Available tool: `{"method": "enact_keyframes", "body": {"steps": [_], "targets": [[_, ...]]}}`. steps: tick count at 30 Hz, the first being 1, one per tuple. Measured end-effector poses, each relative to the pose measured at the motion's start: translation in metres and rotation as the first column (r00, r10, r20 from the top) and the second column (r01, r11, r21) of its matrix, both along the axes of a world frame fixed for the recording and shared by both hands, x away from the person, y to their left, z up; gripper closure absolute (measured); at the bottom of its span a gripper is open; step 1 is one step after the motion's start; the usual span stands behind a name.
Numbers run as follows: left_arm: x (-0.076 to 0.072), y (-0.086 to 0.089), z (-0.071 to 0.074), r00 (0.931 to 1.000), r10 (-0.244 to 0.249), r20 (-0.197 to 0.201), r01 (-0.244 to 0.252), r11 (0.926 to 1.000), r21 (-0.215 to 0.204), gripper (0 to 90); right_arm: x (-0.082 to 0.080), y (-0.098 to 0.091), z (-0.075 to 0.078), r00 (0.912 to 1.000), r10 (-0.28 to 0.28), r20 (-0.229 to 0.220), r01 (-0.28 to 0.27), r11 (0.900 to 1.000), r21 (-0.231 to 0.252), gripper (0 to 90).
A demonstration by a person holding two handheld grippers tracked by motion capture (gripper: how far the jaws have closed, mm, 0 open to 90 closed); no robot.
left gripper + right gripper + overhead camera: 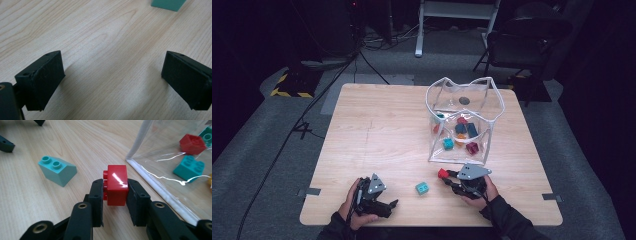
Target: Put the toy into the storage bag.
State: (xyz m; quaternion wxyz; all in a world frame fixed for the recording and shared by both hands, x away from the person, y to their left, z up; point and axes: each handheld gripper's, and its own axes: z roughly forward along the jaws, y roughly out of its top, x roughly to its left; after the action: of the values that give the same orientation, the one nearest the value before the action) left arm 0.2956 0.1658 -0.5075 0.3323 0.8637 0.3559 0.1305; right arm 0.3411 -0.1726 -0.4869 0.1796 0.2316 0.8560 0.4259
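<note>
My right gripper [115,188] is shut on a red brick [117,184], its pads pressing both sides, studs facing left in the right gripper view. In the high view that right gripper [446,176] holds the red brick [442,173] just in front of the clear bag [460,121]. A teal sloped brick [422,188] lies on the table between the two hands, and also shows as the teal brick [57,170] left of the red one. My left gripper [393,204] rests near the front edge, open, with bare wood between its jaws; the left gripper [112,77] has nothing in it.
The clear bag stands open on the wooden table [377,130] at the right and holds several coloured bricks [460,131]. A dark chair [527,40] and cables lie on the floor beyond the table.
</note>
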Motion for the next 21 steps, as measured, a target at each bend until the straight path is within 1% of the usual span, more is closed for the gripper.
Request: {"method": "enact_keyframes", "body": {"steps": [3, 10, 13, 17, 21], "targets": [[0.000, 0.000, 0.000, 1.0000, 0.002, -0.002, -0.002, 1.0000, -0.002, 4.7, -0.004, -0.008, 0.007, 0.9998, 0.000, 0.018, 0.000, 0.9999, 0.014, 68.0], [0.000, 0.000, 0.000, 1.0000, 0.001, -0.002, -0.001, 1.0000, -0.002, 4.7, -0.008, -0.028, 0.021, 0.9991, -0.023, 0.036, 0.021, 0.9984, 0.053, 68.0], [0.000, 0.000, 0.000, 1.0000, 0.001, -0.001, -0.001, 1.0000, -0.001, 4.7, -0.010, -0.037, 0.027, 0.9983, -0.038, 0.045, 0.034, 0.9965, 0.076, 68.0], [0.000, 0.000, 0.000, 1.0000, 0.002, 0.000, -0.002, 1.0000, -0.001, 4.7, -0.013, -0.047, 0.038, 0.9966, -0.046, 0.068, 0.039, 0.9943, 0.099, 68.0], [0.000, 0.000, 0.000, 1.0000, 0.001, 0.000, -0.001, 1.0000, -0.001, 4.7, -0.015, -0.060, 0.050, 0.9942, -0.058, 0.090, 0.046, 0.9902, 0.132, 68.1]]}}
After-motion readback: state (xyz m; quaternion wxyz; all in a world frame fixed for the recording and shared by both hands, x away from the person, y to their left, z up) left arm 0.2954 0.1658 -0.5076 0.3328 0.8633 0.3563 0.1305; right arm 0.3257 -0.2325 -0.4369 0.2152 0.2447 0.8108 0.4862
